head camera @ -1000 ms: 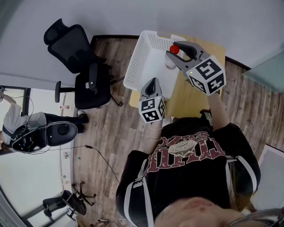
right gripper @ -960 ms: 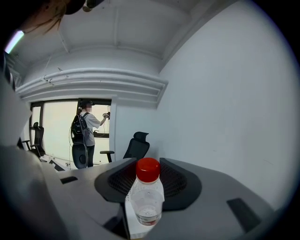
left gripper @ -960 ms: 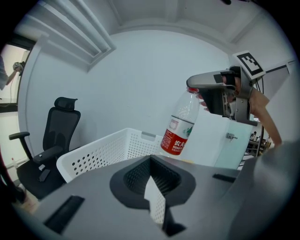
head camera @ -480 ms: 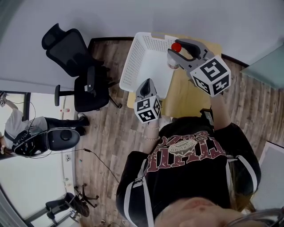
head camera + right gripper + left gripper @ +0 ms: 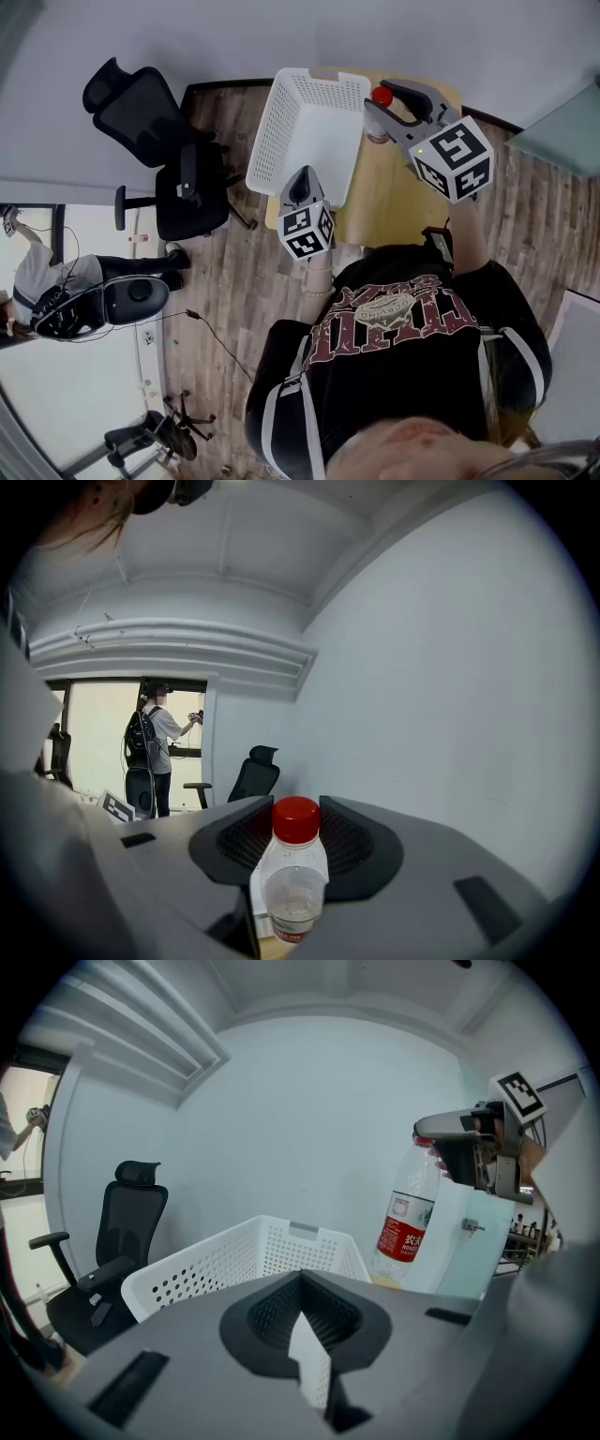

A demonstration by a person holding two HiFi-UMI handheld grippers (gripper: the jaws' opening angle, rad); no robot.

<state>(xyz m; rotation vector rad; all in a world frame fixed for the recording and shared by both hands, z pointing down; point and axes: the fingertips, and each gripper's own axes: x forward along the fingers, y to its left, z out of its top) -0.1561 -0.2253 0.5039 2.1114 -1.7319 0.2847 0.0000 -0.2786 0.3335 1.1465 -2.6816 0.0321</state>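
Water bottle [image 5: 292, 874], clear plastic with a red cap [image 5: 296, 817] and a red label, was clamped between the jaws of the right gripper [image 5: 441, 1138], gripped high up just under the cap, so that most of its body hung below the jaws. Its long axis was held close to upright, with a slight lean, cap uppermost. The left gripper [image 5: 300, 183] was seen with its jaws drawn together and nothing between them. It was held lower and nearer the person's body, well apart from the bottle, with its tip aimed at the near end of a white perforated basket [image 5: 281, 122]. From the left gripper, the bottle lay ahead and to the right, beyond the basket's far right corner. From above, the bottle was placed just beside the basket's right wall, outside it and over the bare part of a light wooden table [image 5: 394, 202] on which the basket stood. Whether the bottle's base was touching the tabletop or was held just clear of it could not be told. The right gripper was therefore the only one on the bottle, and the basket lay to its left, between the two grippers. A black office chair [image 5: 164, 141] stood on the wood floor [image 5: 234, 281] to the left of the table, and a second person [image 5: 150, 752] could be made out far off by a bright window.
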